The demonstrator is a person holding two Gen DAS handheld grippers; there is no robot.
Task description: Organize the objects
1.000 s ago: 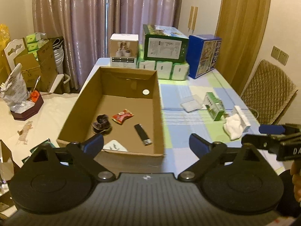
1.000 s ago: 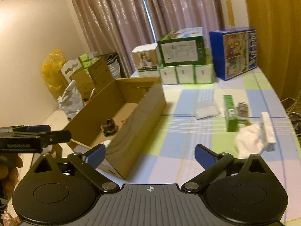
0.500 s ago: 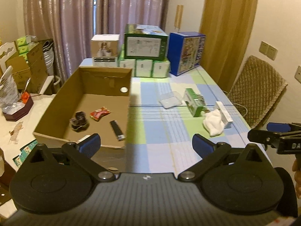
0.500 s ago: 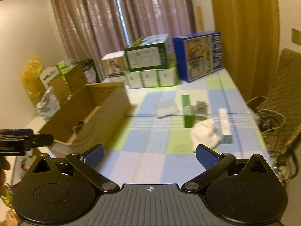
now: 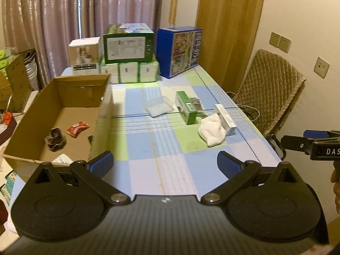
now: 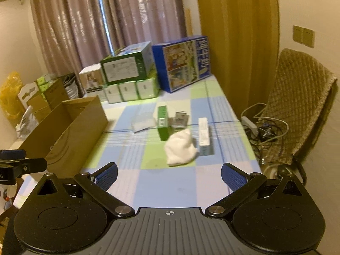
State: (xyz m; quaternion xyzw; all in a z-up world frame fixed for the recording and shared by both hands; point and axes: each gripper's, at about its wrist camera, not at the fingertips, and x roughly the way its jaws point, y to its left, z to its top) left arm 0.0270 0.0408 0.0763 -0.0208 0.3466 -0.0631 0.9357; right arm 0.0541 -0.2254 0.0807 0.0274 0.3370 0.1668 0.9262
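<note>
both grippers [image 5: 164, 163] [image 6: 169, 175] wide open above table [image 5: 153, 148]

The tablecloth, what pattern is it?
The tablecloth has blue, green and white checks, clearest in the left wrist view.

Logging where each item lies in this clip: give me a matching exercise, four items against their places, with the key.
Items:
1. red snack packet
2. white sock
3. blue carton
4. clear plastic case

Places:
A. far end of the table, right of the stacked green cartons
B. on the tablecloth, left of the small green box
C. inside the open cardboard box
D. against the near end of the long white box

Pairs: 1-C, 2-D, 3-A, 4-B
</note>
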